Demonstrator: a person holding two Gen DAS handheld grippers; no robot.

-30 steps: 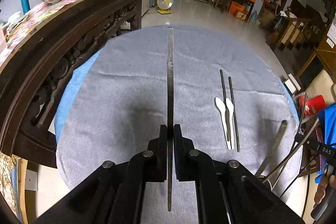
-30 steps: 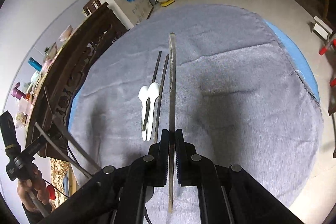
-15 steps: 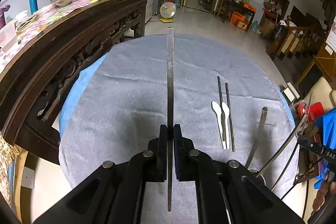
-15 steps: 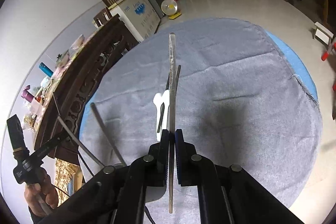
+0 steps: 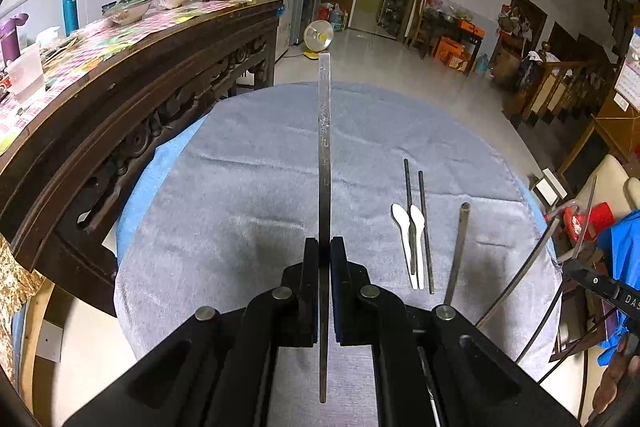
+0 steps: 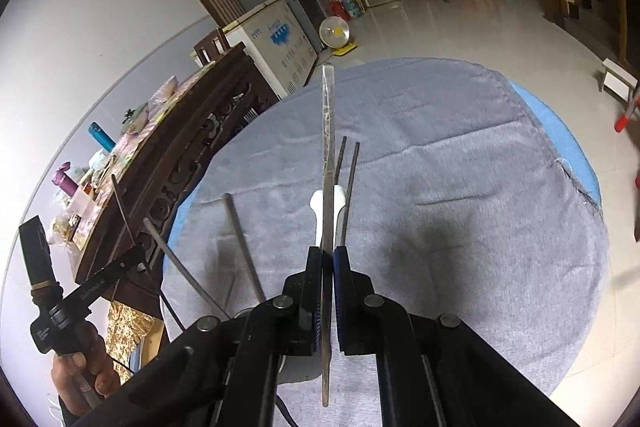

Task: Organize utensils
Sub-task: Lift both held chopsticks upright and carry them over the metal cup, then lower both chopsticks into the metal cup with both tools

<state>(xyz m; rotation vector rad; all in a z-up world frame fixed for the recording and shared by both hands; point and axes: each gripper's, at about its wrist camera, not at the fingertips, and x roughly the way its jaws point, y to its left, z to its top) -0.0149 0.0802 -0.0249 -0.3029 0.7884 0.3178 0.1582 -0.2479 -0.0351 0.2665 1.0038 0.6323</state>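
left view: the left gripper (image 5: 324,259) is pressed together on nothing but the thin metal strip (image 5: 325,163) fixed between its jaws. on the grey cloth (image 5: 248,195), right of centre, lie two white spoons (image 5: 408,239) side by side and two dark chopsticks (image 5: 420,223) just beside them, all pointing the same way. that neat row suggests the sorting is done; nothing loose is left to move.

right view: the right gripper (image 6: 329,267) is also pressed together and carries nothing, its own strip (image 6: 328,155) crossing in front of the spoons (image 6: 318,205) and the chopsticks (image 6: 353,183). count here matches: two and two. a hand (image 6: 80,363) holds the other tool at lower left.
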